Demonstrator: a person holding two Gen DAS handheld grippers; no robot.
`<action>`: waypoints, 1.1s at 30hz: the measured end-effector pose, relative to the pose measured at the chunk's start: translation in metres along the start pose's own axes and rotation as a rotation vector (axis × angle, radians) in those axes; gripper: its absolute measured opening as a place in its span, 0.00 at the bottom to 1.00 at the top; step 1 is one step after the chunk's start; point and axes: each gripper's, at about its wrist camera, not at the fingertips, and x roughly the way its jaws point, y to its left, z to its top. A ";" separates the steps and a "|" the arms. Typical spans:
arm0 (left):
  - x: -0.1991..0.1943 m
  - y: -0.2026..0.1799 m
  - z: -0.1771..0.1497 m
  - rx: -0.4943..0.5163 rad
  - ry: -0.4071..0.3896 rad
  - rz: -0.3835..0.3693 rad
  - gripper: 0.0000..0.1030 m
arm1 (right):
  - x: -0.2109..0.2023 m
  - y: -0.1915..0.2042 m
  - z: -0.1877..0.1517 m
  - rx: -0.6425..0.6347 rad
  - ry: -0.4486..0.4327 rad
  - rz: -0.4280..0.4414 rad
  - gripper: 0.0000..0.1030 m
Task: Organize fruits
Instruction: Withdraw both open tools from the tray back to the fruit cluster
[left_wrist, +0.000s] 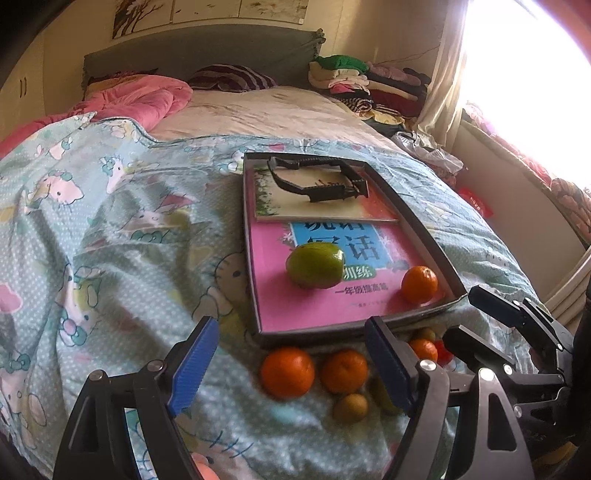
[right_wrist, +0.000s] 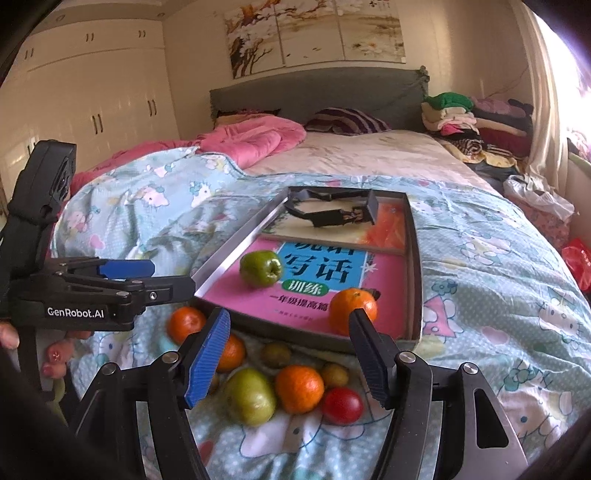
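Left wrist view: fruit pile (left_wrist: 343, 373) on bedspread partly masked by right-hand finger (left_wrist: 388, 365). Left gripper (left_wrist: 291, 365) spread wide, empty, above pile. Green fruit (left_wrist: 315, 264) and orange (left_wrist: 419, 284) in tray (left_wrist: 248, 258), beyond fingertips.

Right wrist view: orange (right_wrist: 352, 310) partly covered by a finger. Right gripper (right_wrist: 288, 354) released, empty, over pile (right_wrist: 291, 384). Tray (right_wrist: 236, 243) just beyond.
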 end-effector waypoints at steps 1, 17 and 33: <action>0.000 0.001 -0.001 0.002 0.003 0.000 0.78 | 0.000 0.001 -0.001 -0.002 0.002 0.002 0.66; 0.009 0.007 -0.037 0.036 0.079 0.055 0.78 | 0.004 0.023 -0.037 -0.020 0.102 0.054 0.67; 0.018 0.012 -0.045 0.012 0.096 0.038 0.61 | 0.027 0.017 -0.058 0.034 0.213 0.084 0.41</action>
